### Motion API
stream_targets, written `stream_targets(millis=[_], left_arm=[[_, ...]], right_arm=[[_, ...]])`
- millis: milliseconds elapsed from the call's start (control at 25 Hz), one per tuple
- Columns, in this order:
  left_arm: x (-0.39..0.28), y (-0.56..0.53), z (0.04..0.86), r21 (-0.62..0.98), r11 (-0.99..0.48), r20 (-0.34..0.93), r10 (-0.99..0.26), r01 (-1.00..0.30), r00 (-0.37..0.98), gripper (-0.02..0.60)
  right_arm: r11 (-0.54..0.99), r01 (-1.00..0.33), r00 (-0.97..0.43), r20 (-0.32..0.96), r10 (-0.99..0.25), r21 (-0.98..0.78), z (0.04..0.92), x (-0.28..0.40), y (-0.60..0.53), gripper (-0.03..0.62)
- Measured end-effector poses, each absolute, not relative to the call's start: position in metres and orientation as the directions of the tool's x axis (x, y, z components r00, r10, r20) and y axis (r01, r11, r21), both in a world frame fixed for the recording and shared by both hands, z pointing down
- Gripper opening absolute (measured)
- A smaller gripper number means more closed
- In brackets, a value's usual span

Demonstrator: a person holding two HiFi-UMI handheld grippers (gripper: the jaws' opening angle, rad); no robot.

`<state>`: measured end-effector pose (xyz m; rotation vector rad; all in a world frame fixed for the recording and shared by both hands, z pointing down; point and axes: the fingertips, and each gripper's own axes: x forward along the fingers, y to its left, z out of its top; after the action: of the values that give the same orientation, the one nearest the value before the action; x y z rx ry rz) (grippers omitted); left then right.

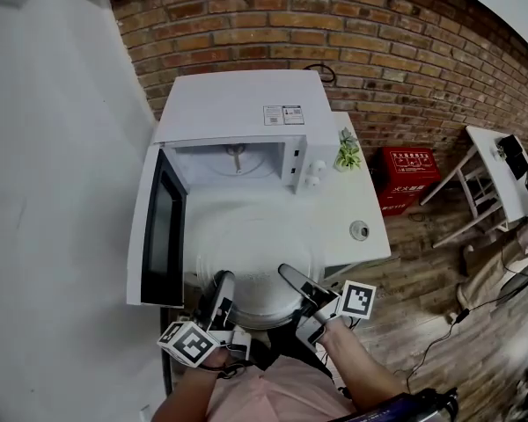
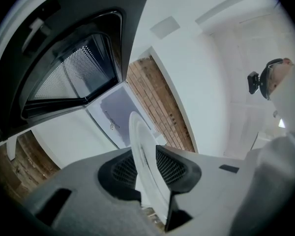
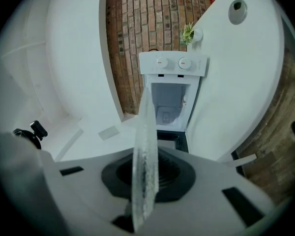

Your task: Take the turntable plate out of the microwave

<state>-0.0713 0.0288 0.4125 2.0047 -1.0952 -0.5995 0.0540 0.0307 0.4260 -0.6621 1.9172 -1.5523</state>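
The turntable plate (image 1: 255, 266) was held level over the front edge of the desk (image 1: 356, 202). The left gripper (image 1: 222, 288) and the right gripper (image 1: 292, 284) each had fingers clamped on its near rim, one per side, probably for balance. Behind, the microwave (image 1: 238, 112) stood open, without plate.

The microwave (image 1: 238, 108) casing is white. Its door (image 1: 161, 231) is white with a black window frame and a fine dotted mesh. The turntable plate (image 1: 257, 249) is clear, colourless glass. The bench (image 1: 356, 205) is white. The wall (image 1: 405, 33) is red-brown brick with pale joints. The box (image 1: 408, 172) is red, the plant (image 1: 347, 150) is green, and the floor (image 1: 405, 271) is brown wood planks. The left tool (image 1: 222, 281) and right tool (image 1: 290, 278) have grey bodies, black pads and black-and-white square markers.
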Motion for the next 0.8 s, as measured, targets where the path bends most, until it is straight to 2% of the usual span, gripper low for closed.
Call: stream_targets(millis=[800], left_arm=[[-0.0742,0.0273,0.4101,0.773,-0.355,-0.038,-0.853,-0.526,0.520,0.107]], right_arm=[[0.213,-0.017,-0.712,-0.138,-0.689,-0.977,0.4248,0.0506,0.0282,0.029]])
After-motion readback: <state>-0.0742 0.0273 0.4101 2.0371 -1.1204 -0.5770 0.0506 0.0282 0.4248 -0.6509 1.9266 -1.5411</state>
